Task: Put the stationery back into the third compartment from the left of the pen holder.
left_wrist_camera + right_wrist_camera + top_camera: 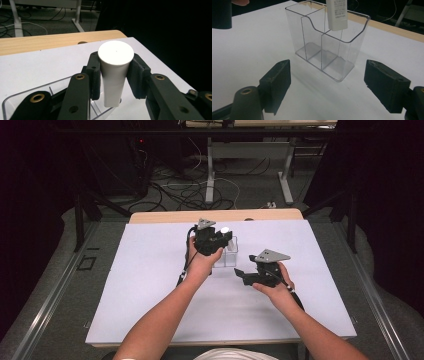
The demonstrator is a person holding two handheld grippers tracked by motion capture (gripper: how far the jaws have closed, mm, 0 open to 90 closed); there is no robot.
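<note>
White tube (pixel 113 75), cap end up, at centre of the left gripper view; lower crimped end seen again at top centre of the right gripper view, hanging just over the rim of the clear divided holder (pixel 329 47). Probably light plastic, smooth and somewhat slippery, body likely to yield under hard squeezing; taper toward the bottom, so a grip high under the wide cap less prone to slipping through. Best hold: upper body, just below the cap, as at present.

Holder: thin transparent walls, three narrow compartments, empty, upright on the white table sheet (pixel 150 285) at centre of the high view. Rigid but light, likely to slide or tip if knocked by the descending tube; which compartment lies beneath the tube not certain, apparently one toward the far end.

Left gripper (pixel 212 240), upper centre of the high view: pads (pixel 95 75) clamped on both sides of the tube.

Right gripper (pixel 327 85), right of centre in the high view: jaws spread wide, nothing between them, pads clear of the holder and pointed at it from just beside.
</note>
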